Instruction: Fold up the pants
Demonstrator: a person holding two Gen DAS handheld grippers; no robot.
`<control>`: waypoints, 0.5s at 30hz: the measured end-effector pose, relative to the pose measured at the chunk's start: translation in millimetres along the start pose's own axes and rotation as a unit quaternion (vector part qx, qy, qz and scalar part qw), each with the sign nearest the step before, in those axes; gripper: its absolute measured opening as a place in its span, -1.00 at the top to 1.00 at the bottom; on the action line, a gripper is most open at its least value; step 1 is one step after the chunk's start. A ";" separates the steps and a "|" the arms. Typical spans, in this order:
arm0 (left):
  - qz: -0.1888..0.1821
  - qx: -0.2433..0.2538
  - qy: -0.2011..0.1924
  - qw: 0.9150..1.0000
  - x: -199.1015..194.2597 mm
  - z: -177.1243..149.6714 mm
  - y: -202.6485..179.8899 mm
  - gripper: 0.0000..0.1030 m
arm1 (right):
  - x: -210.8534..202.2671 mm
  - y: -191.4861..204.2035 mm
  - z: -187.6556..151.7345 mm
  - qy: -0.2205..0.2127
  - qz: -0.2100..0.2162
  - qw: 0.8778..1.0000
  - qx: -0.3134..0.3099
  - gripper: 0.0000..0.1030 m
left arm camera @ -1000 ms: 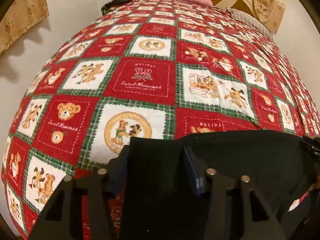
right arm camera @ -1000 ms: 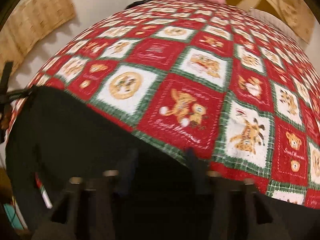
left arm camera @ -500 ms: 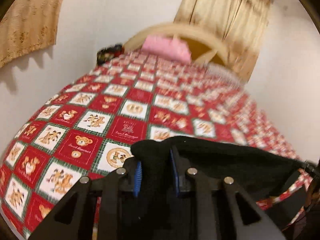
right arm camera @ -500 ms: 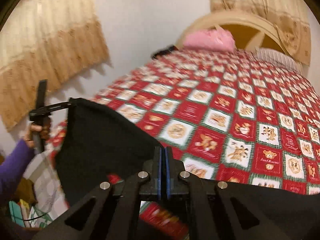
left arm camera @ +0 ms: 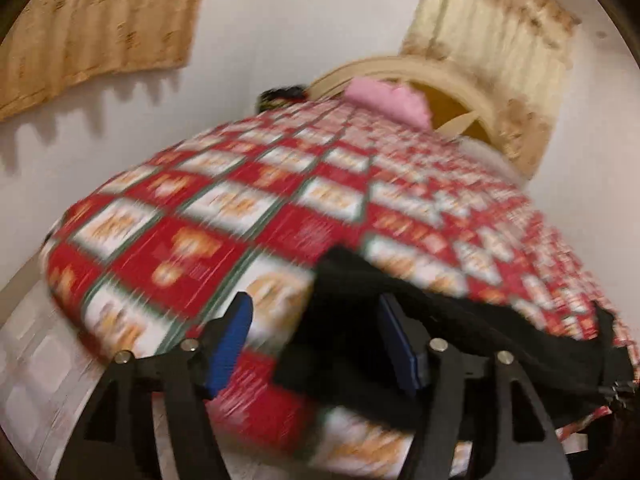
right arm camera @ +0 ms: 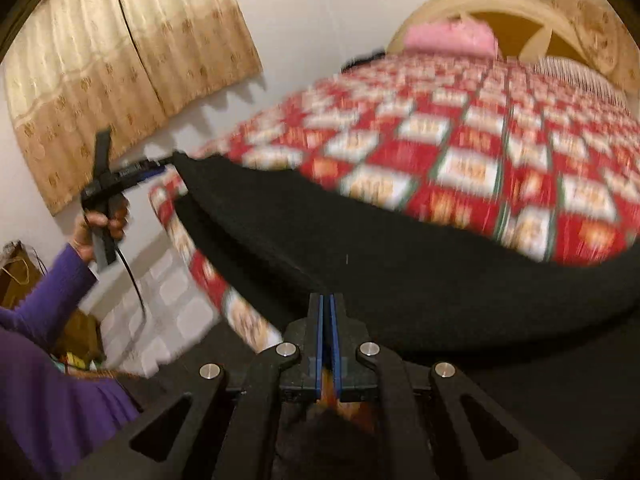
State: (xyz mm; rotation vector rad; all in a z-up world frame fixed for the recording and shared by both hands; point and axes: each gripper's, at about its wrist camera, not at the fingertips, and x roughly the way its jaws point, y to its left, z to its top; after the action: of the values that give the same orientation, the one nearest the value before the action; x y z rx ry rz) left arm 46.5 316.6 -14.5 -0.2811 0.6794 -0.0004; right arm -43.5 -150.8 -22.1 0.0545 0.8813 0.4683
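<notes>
With my left gripper (left arm camera: 316, 340) spread wide, the black pants (right arm camera: 400, 264) only drape past its right finger, hanging above the quilted bed (right arm camera: 500, 152). My right gripper (right arm camera: 328, 336) is clamped on the hem. Risk: the left corner drops and the fabric bunches.

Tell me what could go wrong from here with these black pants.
1. The left gripper has its jaws open, so the pants only drape against one finger, and that end may drop.
2. Only the right gripper is shut on the cloth. The pants hang past the quilt edge and could slide toward the floor.
</notes>
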 end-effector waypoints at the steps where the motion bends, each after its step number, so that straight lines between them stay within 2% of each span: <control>1: 0.017 -0.005 0.012 1.000 2.5 -5.0 6.5 -0.31 | 10.0 1.6 -6.6 0.016 -0.011 1.000 -0.010 0.94; 4: 0.063 -0.025 0.041 0.997 3.2 -16.5 24.3 -0.39 | 15.1 1.4 -16.8 0.022 -0.014 0.999 -0.018 0.93; 8: 0.093 -0.031 0.050 0.994 -16.3 -34.2 42.1 -0.39 | 12.3 -6.5 -14.5 0.038 -0.012 0.999 -0.025 0.93; 11: 0.092 -0.035 0.040 0.994 -31.0 -33.9 41.2 -0.39 | 11.2 -10.5 -10.8 0.051 -0.008 0.998 -0.023 0.93; 13: 0.079 -0.035 0.026 0.996 -37.6 -23.0 30.0 -0.39 | 9.5 -9.1 -9.3 0.056 -0.025 0.997 -0.035 0.93; 15: 0.064 -0.025 0.012 0.998 -40.9 -8.7 17.2 -0.40 | 0.7 -10.1 -7.0 0.050 -0.024 0.998 -0.023 0.93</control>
State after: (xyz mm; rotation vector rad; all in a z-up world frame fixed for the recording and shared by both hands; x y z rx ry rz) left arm 7.7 334.6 0.0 -0.2850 0.7219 0.1355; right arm -44.6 -160.6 -29.5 -0.0322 0.9672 0.4493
